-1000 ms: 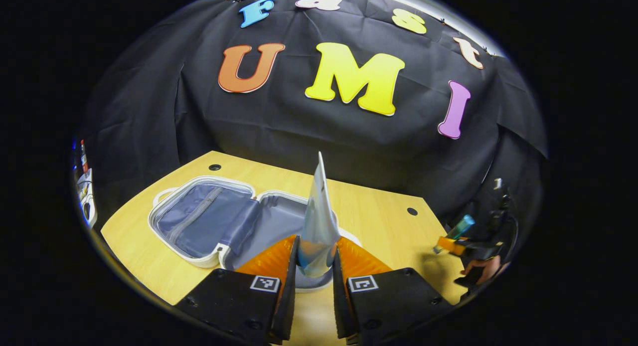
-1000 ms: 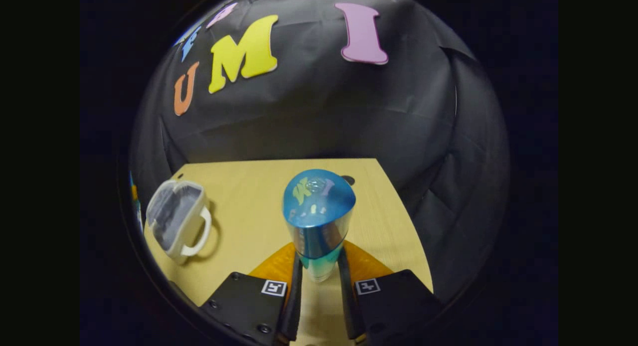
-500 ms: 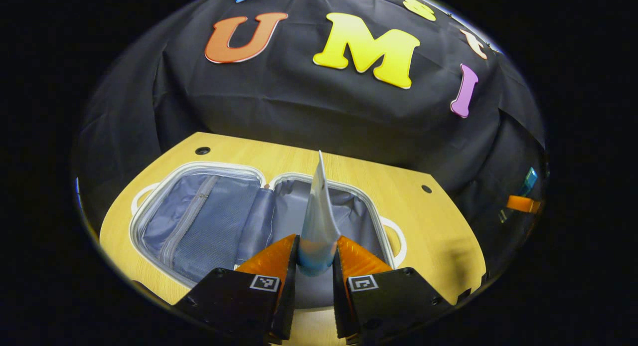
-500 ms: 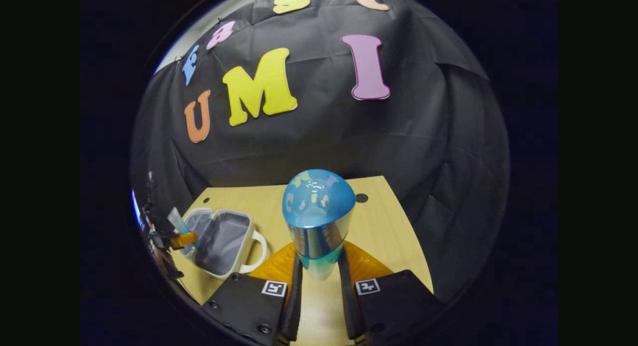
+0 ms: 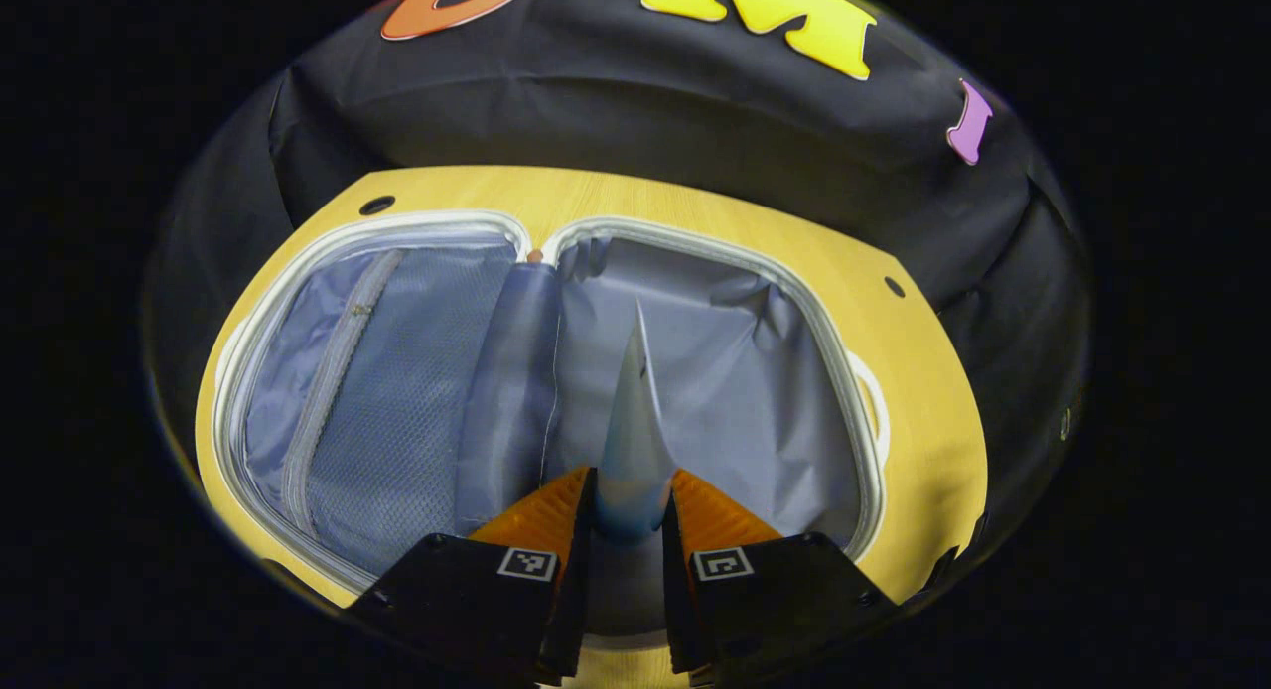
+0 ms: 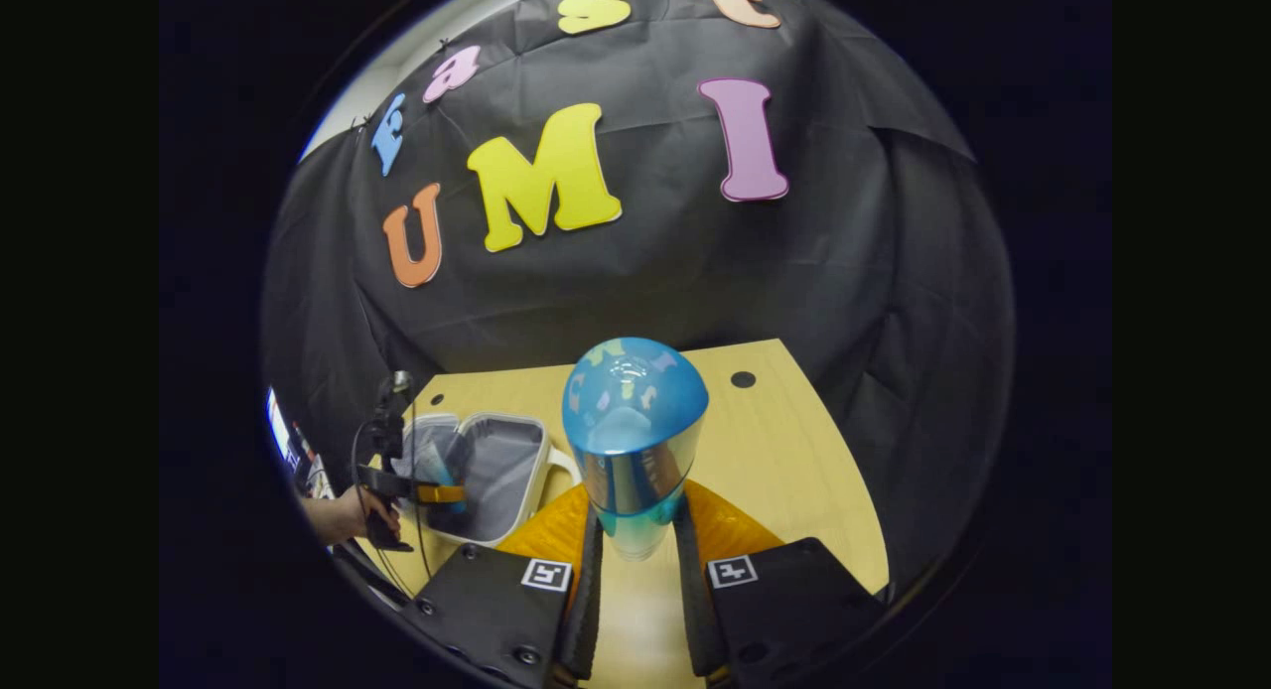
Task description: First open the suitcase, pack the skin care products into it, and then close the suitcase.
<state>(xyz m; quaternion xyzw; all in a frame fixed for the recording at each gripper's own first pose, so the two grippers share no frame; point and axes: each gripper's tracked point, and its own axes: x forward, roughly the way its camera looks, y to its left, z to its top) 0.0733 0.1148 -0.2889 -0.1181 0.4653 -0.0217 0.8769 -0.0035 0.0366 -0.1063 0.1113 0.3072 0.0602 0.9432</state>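
The white suitcase (image 5: 348,234) lies open on the wooden table, its grey lining showing in both halves. My left gripper (image 5: 628,515) is shut on a flat silvery tube (image 5: 632,426) and hangs over the right half of the case. In the right gripper view, my right gripper (image 6: 635,540) is shut on a shiny blue bottle (image 6: 635,421), held above the table to the right of the suitcase (image 6: 501,461). The left gripper (image 6: 437,492) shows there too, over the case, with a hand (image 6: 343,515) holding it.
The wooden table (image 5: 923,371) has small round holes near its back corners (image 5: 377,206) (image 6: 743,379). Black cloth closes the booth behind and at the sides. Bare table (image 6: 794,471) lies to the right of the case.
My left gripper has come forward and down over the open suitcase with the tube, which now sits over the right half. The right gripper has stayed about where it was, tilting slightly.
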